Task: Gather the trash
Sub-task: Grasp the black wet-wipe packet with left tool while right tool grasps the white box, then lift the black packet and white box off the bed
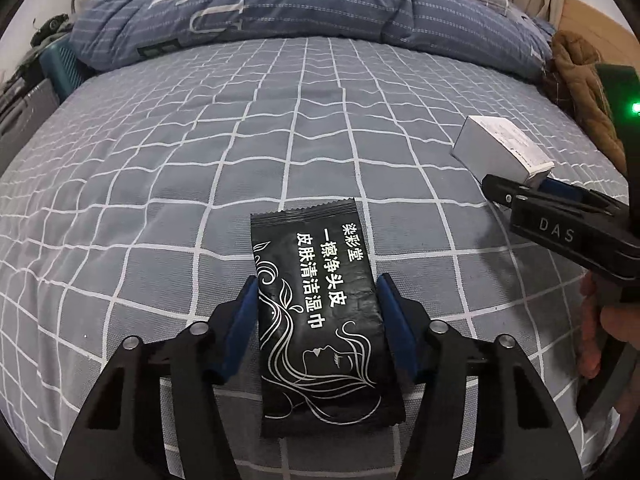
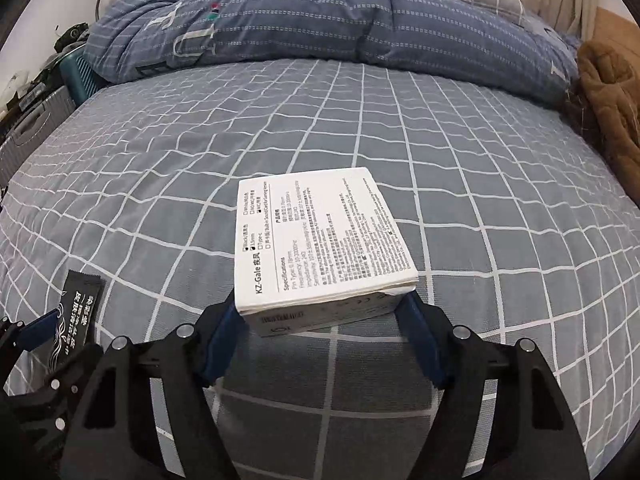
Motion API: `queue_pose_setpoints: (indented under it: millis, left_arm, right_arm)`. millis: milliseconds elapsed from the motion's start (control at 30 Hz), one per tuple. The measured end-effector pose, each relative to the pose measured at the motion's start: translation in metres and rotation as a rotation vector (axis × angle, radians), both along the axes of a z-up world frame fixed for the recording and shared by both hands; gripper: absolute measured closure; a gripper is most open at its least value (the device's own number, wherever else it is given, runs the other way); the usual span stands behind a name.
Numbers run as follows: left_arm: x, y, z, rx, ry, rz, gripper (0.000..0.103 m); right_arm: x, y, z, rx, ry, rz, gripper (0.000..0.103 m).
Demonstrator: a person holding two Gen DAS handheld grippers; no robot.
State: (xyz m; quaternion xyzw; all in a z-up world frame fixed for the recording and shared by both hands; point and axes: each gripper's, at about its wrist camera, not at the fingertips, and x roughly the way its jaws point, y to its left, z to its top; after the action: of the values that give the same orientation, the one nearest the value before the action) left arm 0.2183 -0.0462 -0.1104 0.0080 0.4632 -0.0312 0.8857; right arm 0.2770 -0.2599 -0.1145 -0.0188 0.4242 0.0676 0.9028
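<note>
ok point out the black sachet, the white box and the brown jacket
black sachet (image 1: 320, 320), left wrist view, middle of its printed face
white box (image 2: 320, 236), right wrist view, centre of its label side
brown jacket (image 2: 612, 92), right wrist view, its folded bulk

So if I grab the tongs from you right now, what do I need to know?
Left tongs: closed onto the black wipe packet, blue pads at both its edges.
Right tongs: closed onto the near end of the white box.
Both things lie on the checked bed sheet, box to the right of the packet.
Done: both pieces of trash reached and gripped.
Left: lift them and drop them in a bin; no bin shows in either view, so look for one first.
</note>
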Motion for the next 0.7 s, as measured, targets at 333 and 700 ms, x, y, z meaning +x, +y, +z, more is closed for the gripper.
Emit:
queue_pose_setpoints:
  millis: [333,700]
  left_arm:
    - [0.000,-0.002,0.004,-0.010,-0.006,-0.013,0.060]
    - [-0.013,0.006,0.025,-0.027,-0.040,-0.018,0.067]
  right_arm:
    - [-0.016,0.004,0.018,0.018,-0.026,-0.024,0.034]
    - [-0.050,0.001,0.051,-0.008,-0.061,-0.059,0.034]
